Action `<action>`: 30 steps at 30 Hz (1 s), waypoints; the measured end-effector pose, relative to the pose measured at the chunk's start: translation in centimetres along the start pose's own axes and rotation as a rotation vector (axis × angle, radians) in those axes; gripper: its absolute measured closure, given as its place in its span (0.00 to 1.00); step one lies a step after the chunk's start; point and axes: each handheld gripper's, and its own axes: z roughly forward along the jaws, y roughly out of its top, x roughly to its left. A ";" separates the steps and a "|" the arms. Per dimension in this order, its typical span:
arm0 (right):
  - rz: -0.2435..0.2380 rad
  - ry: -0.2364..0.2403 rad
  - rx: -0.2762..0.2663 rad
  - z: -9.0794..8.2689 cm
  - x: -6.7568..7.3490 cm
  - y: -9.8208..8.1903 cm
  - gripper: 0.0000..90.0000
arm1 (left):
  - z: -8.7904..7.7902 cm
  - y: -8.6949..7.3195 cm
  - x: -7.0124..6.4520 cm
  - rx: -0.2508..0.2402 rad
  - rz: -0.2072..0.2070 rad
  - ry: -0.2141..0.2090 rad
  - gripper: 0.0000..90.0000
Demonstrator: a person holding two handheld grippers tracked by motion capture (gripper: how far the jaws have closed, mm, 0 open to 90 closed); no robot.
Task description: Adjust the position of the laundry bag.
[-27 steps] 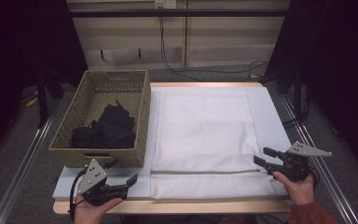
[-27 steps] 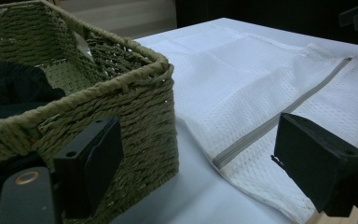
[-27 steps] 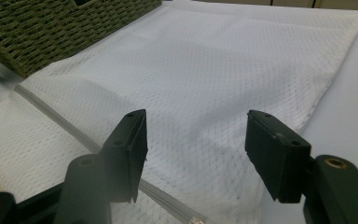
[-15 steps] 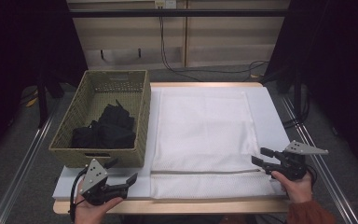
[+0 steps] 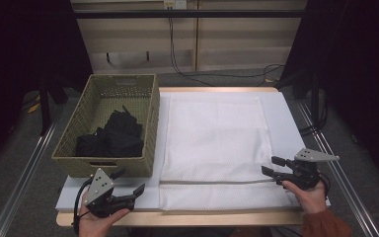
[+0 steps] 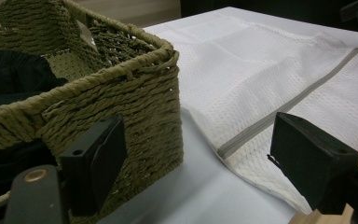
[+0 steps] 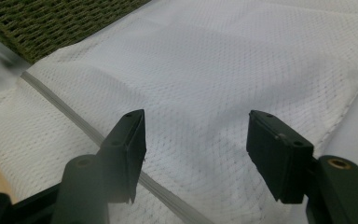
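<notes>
A white mesh bag [image 5: 214,143] is laid flat across the middle of the high view, on a white table top [image 5: 286,118]. A grey zipper [image 5: 212,182] is seen running across the bag near its lower edge.

A woven basket [image 5: 148,123] is set at the left of the frame, its side just beside the bag's left edge. Dark clothes [image 5: 111,138] are piled inside it.

The right gripper [image 5: 272,166] is held in a hand [image 5: 307,195] at the lower right of the high view, at the bag's right edge by the zipper's end. Its jaws are spread wide with nothing between them. In the right gripper view the mesh and zipper [image 7: 56,100] are seen past the jaws, not touched.

The left gripper [image 5: 128,182] is held at the lower left, below the basket's near wall. Its jaws are also wide and empty. In the left gripper view the basket corner [image 6: 154,88] is framed between them, with the bag [image 6: 261,70] at the right.
</notes>
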 end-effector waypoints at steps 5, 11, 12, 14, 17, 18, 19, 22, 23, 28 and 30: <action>-0.007 0.006 0.014 0.6 0.4 0.3 0.43 | -0.2 -0.1 -0.1 -0.012 -0.006 0.003 0.20; -0.006 0.018 0.031 2.0 1.1 1.0 0.41 | 0.0 0.0 -0.1 -0.007 0.009 -0.007 0.20; -0.006 0.019 0.034 2.3 1.2 1.1 0.42 | -0.1 0.0 -0.1 -0.003 0.010 -0.002 0.20; -0.009 0.030 0.048 3.0 1.6 1.3 0.42 | 0.0 0.0 -0.1 -0.012 -0.005 -0.006 0.20; -0.019 0.034 0.061 3.5 2.0 1.5 0.42 | 0.0 0.0 -0.1 -0.006 0.000 -0.002 0.20; -0.023 0.040 0.065 3.8 2.1 1.5 0.42 | 0.0 0.0 0.0 -0.003 0.003 -0.002 0.20; -0.027 0.041 0.069 4.0 2.3 1.6 0.42 | 0.0 0.0 0.0 0.002 0.002 0.001 0.20; -0.039 0.064 0.064 4.7 2.8 2.2 0.42 | 0.1 0.0 0.1 0.007 -0.006 0.006 0.20; -0.039 0.064 0.064 4.7 2.8 2.2 0.42 | 0.1 0.0 0.1 0.007 -0.006 0.006 0.20; -0.066 0.094 0.068 6.1 3.7 3.1 0.43 | 0.1 0.0 0.0 0.009 0.000 -0.009 0.21; -0.073 0.101 0.069 6.5 3.9 3.3 0.43 | 0.1 0.0 0.0 0.010 0.000 -0.014 0.21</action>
